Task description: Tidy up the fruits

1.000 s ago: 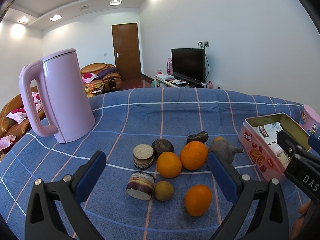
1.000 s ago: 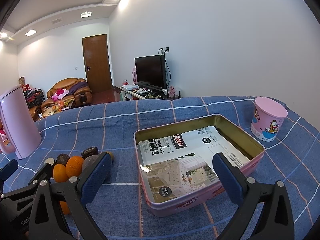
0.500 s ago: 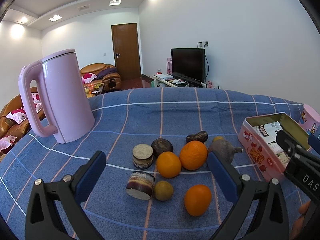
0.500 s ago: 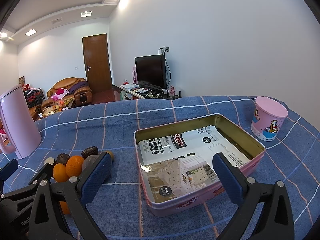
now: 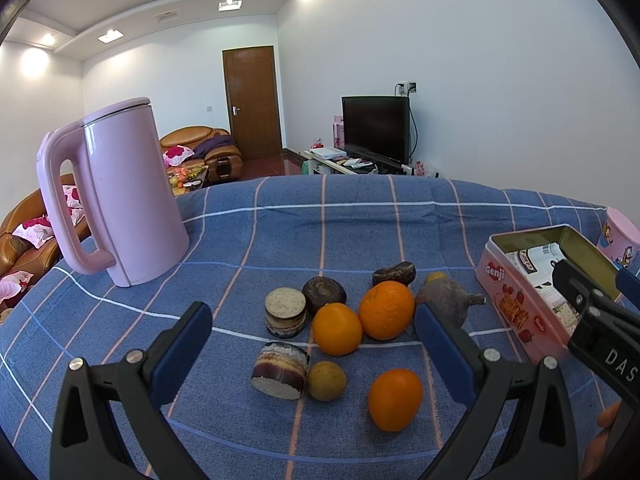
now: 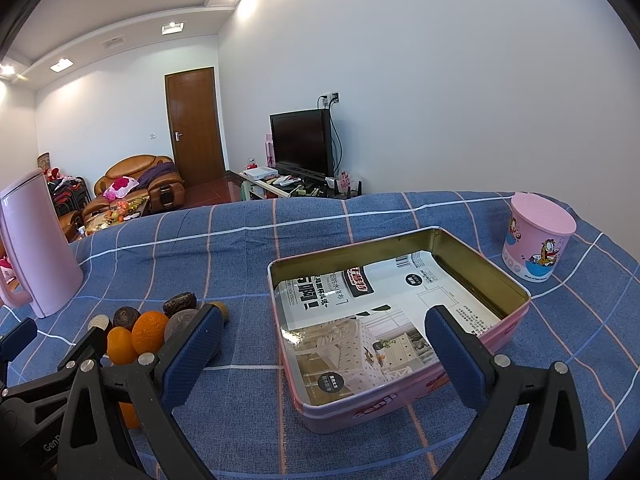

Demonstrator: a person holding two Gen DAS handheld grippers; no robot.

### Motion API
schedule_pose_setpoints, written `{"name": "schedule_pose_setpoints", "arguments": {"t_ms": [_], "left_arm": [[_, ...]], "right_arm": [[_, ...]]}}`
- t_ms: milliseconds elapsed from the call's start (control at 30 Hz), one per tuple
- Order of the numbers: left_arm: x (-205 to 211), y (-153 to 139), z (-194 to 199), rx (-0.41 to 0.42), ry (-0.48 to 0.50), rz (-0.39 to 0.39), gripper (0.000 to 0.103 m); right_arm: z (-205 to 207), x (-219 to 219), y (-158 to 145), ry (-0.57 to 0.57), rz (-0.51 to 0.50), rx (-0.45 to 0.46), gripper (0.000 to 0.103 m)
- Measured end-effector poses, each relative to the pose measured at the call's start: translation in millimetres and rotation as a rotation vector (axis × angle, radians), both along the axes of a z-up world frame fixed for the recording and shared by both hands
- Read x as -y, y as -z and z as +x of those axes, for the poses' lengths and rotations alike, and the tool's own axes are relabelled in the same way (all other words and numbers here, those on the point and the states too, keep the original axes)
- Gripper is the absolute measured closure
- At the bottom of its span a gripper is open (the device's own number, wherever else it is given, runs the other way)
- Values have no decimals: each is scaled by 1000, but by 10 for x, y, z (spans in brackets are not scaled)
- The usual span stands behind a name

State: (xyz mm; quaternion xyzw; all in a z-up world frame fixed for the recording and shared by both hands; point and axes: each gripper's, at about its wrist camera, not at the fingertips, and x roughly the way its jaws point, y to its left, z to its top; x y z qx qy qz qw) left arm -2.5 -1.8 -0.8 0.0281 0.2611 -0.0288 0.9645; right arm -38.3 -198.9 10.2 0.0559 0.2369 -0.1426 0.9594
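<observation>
A cluster of fruit lies on the blue checked cloth in the left wrist view: three oranges (image 5: pixel 386 310), a small yellowish round fruit (image 5: pixel 326 381), two cut cane-like pieces (image 5: pixel 280 370), dark lumps (image 5: pixel 324 290) and a grey stemmed fruit (image 5: pixel 448 297). My left gripper (image 5: pixel 312 348) hangs open just before the cluster, holding nothing. An open pink tin (image 6: pixel 516 286) lined with printed paper sits to the right. My right gripper (image 6: pixel 324 348) stands open over the tin's near side, with nothing between its fingers. The fruit cluster (image 6: pixel 148 330) shows at left in the right wrist view.
A tall pink jug (image 5: pixel 120 196) stands at the back left of the table. A pink cartoon cup (image 6: pixel 538 236) stands right of the tin. The cloth's far edge (image 5: pixel 360 178) drops toward a living room with sofas and a TV.
</observation>
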Motion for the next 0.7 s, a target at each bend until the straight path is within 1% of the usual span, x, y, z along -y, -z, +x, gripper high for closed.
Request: {"name": "schedule_pose_setpoints", "arguments": {"t_ms": [567,700], "left_arm": [[-2,0,1,1,1,0,0],[-6,5,11,-13,5,11,0]], "right_arm": [[1,1,0,-1,1,-1,1],[6,-10,5,-22,13,-4,1]]}}
